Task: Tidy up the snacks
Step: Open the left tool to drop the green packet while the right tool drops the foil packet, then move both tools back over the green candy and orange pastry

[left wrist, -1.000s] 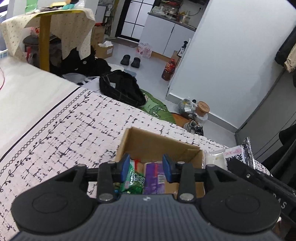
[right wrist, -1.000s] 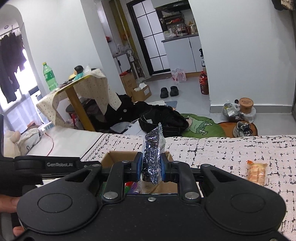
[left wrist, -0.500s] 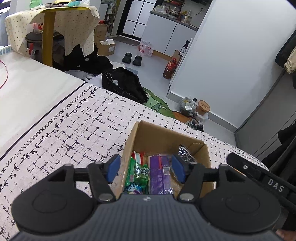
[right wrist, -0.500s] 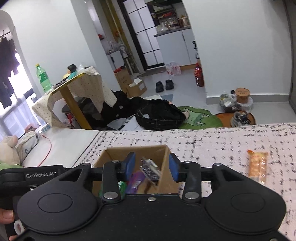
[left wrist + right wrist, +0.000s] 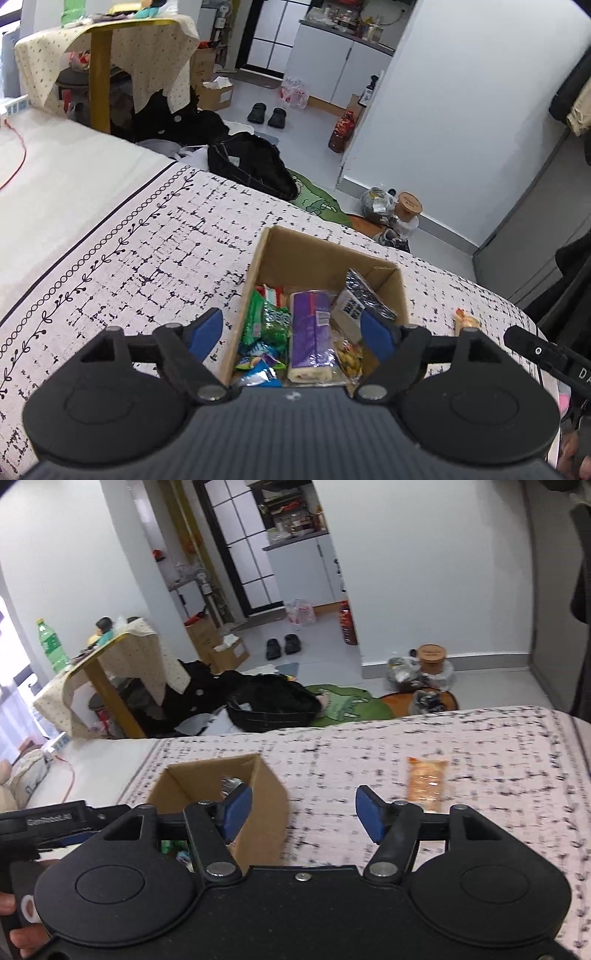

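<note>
Snacks mostly sit in the open brown cardboard box (image 5: 325, 258) on the patterned white bedspread (image 5: 129, 258), right under your left gripper (image 5: 291, 332), whose blue-padded jaws are spreading with nothing pinched. Purple-wrapped roll cake (image 5: 310, 332) and green crinkly packet (image 5: 266, 321) lie inside. Your right gripper (image 5: 303, 812) is opening too, empty. Farther out, one orange snack packet (image 5: 426, 782) lies alone.

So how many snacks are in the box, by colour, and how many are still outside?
In the cardboard box:
Green packets: 1
Purple roll: 1
Blue packets: 1
Silver packets: 1
Outside, on the blanket:
Orange packet: 1
Total clearly seen: 5
</note>
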Available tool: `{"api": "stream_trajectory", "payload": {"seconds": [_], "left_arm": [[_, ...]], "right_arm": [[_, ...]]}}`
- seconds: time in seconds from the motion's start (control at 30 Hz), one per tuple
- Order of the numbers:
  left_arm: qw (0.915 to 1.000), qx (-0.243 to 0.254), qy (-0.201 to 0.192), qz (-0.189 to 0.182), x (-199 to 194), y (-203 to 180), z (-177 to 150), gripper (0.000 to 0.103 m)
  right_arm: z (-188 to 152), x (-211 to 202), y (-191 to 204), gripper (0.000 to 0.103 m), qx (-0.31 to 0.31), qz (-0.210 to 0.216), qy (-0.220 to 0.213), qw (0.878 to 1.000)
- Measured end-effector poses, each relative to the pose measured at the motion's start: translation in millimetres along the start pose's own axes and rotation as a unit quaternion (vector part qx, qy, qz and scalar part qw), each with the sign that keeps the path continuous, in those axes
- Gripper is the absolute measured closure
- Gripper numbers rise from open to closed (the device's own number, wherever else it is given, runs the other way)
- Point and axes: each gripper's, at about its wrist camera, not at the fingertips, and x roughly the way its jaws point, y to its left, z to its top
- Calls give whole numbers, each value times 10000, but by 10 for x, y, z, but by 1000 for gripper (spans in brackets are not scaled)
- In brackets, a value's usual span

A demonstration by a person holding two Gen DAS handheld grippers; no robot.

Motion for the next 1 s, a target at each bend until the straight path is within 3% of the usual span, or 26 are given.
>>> {"api": "stream_trajectory", "payload": {"seconds": [0.43, 1.0], "left_arm": [[9980, 552, 2, -316, -172, -580, -160, 11], [9890, 1185, 242, -855, 64, -1363, -560, 12]], "right_arm": [[-74, -296, -419, 25, 135, -350, -35, 9993], [-347, -449, -1069, 25, 450, -396, -27, 9982]]}}
